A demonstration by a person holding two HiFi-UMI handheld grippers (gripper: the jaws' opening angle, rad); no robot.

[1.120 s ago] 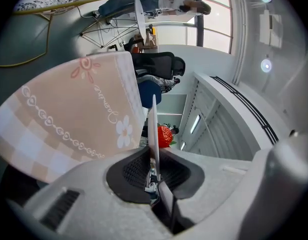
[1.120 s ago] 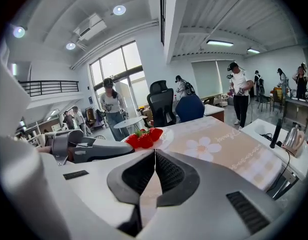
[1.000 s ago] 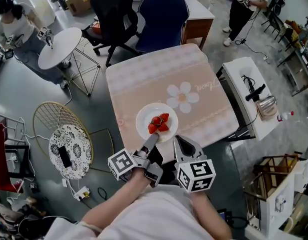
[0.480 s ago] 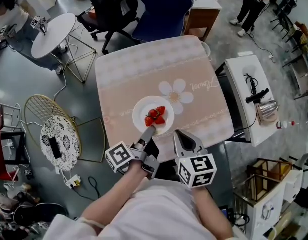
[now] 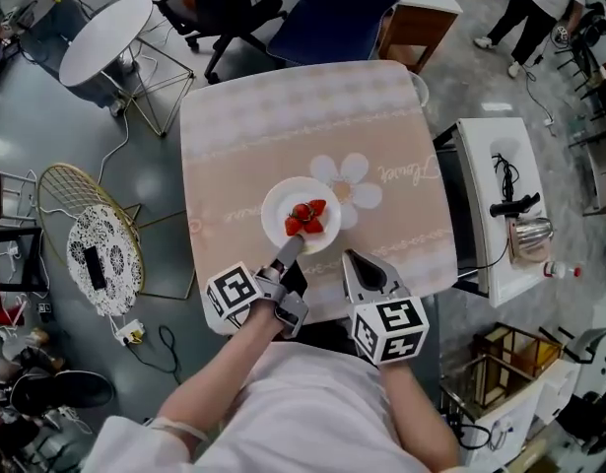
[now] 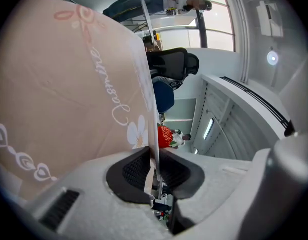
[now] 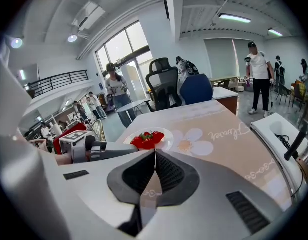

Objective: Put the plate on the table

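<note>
A white plate (image 5: 276,205) with strawberries (image 5: 306,219) on it is over the near half of the pink flowered table (image 5: 283,116). My left gripper (image 5: 288,248) is shut on the plate's near rim. In the left gripper view the rim shows edge-on as a thin line between the pads of the left gripper (image 6: 154,165), with a strawberry (image 6: 165,135) beyond. I cannot tell whether the plate rests on the cloth. My right gripper (image 5: 354,261) hovers to the right of the plate, shut and empty. In the right gripper view the right gripper (image 7: 155,156) has its pads together, behind the plate (image 7: 166,135).
A round white side table (image 5: 105,37) and a gold wire chair with a patterned cushion (image 5: 96,259) stand to the left. Office chairs (image 5: 332,8) are at the table's far edge. A white bench (image 5: 495,166) with tools is on the right. People stand farther off.
Both grippers moved forward and down. The plate, still held by the left gripper, now lies farther in from the table's near edge.
</note>
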